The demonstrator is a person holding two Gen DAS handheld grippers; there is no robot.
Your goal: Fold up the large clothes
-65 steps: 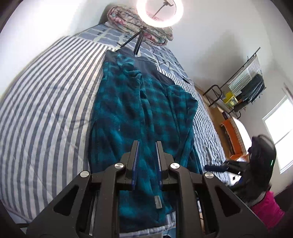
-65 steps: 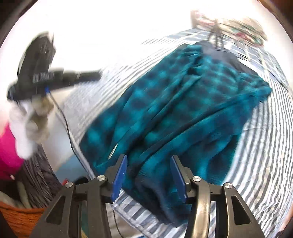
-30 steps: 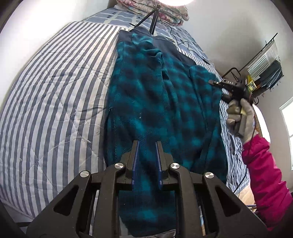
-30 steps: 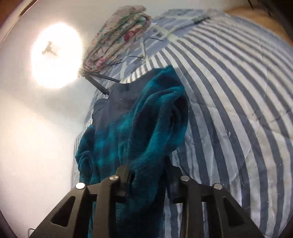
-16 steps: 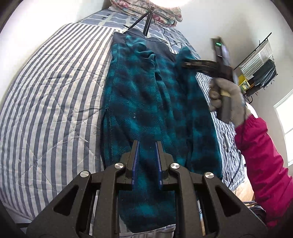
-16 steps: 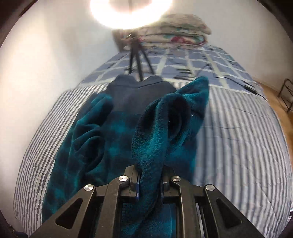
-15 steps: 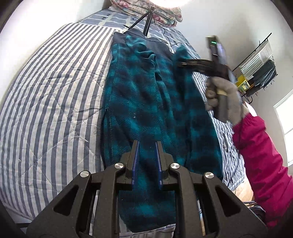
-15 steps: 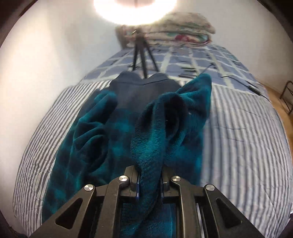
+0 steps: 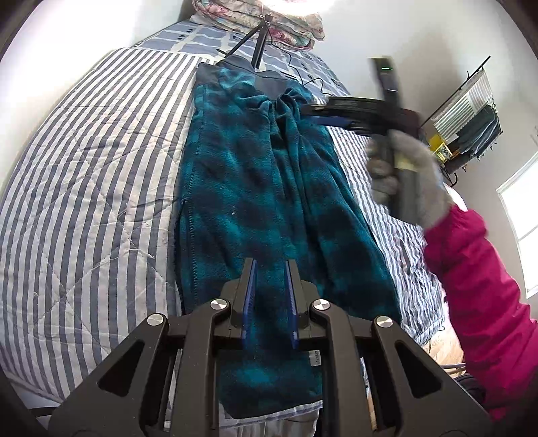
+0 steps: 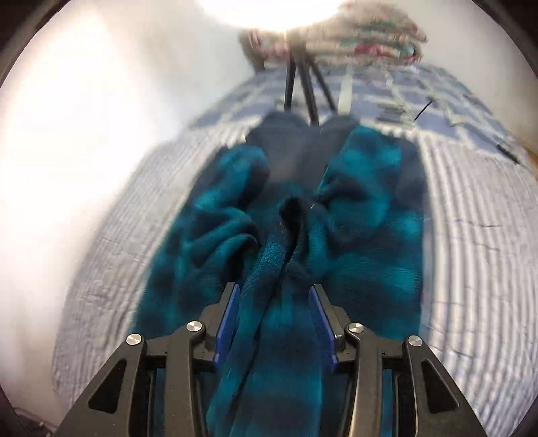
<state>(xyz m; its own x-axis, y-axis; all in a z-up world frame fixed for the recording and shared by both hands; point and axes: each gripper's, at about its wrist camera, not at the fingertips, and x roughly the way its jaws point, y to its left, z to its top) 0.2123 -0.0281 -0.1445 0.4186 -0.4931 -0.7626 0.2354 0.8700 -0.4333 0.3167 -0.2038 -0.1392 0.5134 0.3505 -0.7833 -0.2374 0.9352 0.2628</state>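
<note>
The teal-and-dark plaid fleece jacket (image 9: 255, 188) lies lengthwise down the striped quilt (image 9: 87, 188) of the bed, its dark navy collar toward the tripod (image 9: 259, 43) and the stack of folded floral bedding (image 9: 269, 16) at the head. Both sleeves are turned in over the body, leaving 2 rumpled ridges near the collar. The hem sits at the near edge of the bed, with a small label showing at its corner.

The left gripper (image 9: 269, 289) hovers over the hem; its jaws stand slightly apart with only the fleece surface seen between them, nothing pinched. The right gripper (image 10: 274, 322), held by a grey-gloved hand (image 9: 403, 174) on a pink-sleeved arm, is over the collar end. Its jaws are spread wide on either side of a bunched sleeve fold that runs between them; the view is motion-blurred.

0.5 s ago the right jaws were clamped tight on that sleeve, holding it raised above the jacket. Now they have parted and the sleeve has dropped lower onto the body. The left gripper has kept its place.
</note>
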